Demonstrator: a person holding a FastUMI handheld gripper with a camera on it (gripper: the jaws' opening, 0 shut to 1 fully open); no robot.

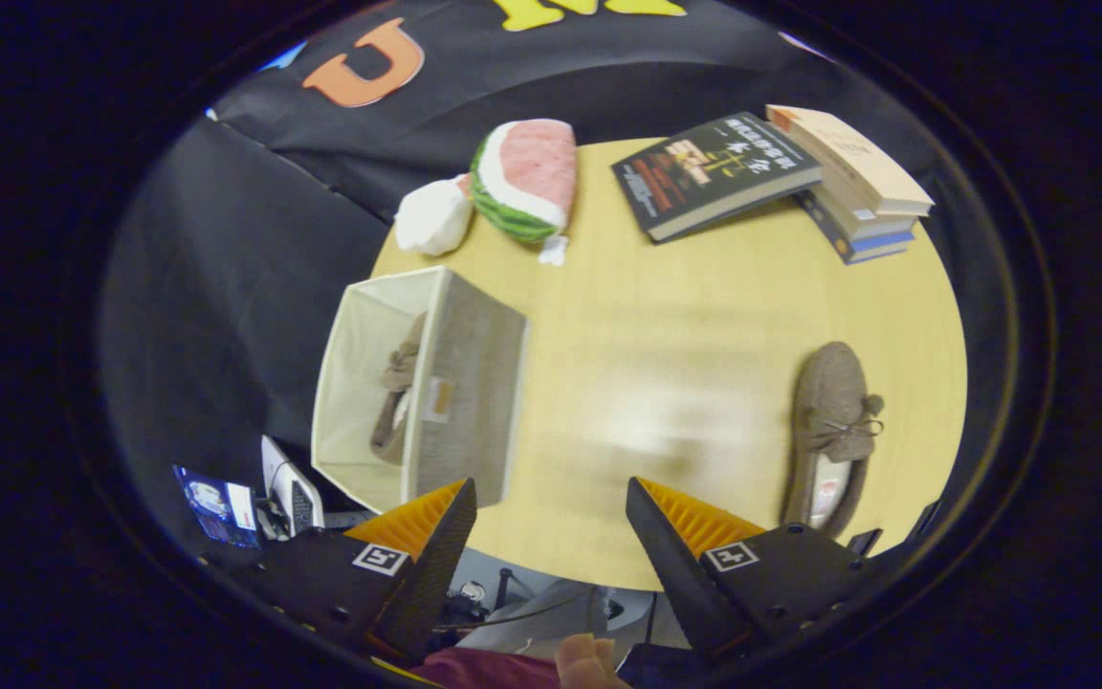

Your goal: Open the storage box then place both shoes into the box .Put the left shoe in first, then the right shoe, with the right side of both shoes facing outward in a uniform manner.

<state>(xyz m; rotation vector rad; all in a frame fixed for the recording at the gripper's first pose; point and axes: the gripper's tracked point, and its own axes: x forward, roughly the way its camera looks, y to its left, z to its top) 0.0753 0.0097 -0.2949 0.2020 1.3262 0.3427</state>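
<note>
With the fingers spread and empty above the counter, one shoe already lies in the storage box at ten o'clock, while the soft, light right shoe at two o'clock looks best pinched across its heel rim

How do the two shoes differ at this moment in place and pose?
The shoe in the storage box stands on its side against the wall of the open storage box; the shoe on the table lies sole-down on the bare table, its bow up. The boxed one is partly hidden, the other fully visible. Both are brown, bow-trimmed slippers. The tongs are open, holding neither.
</note>
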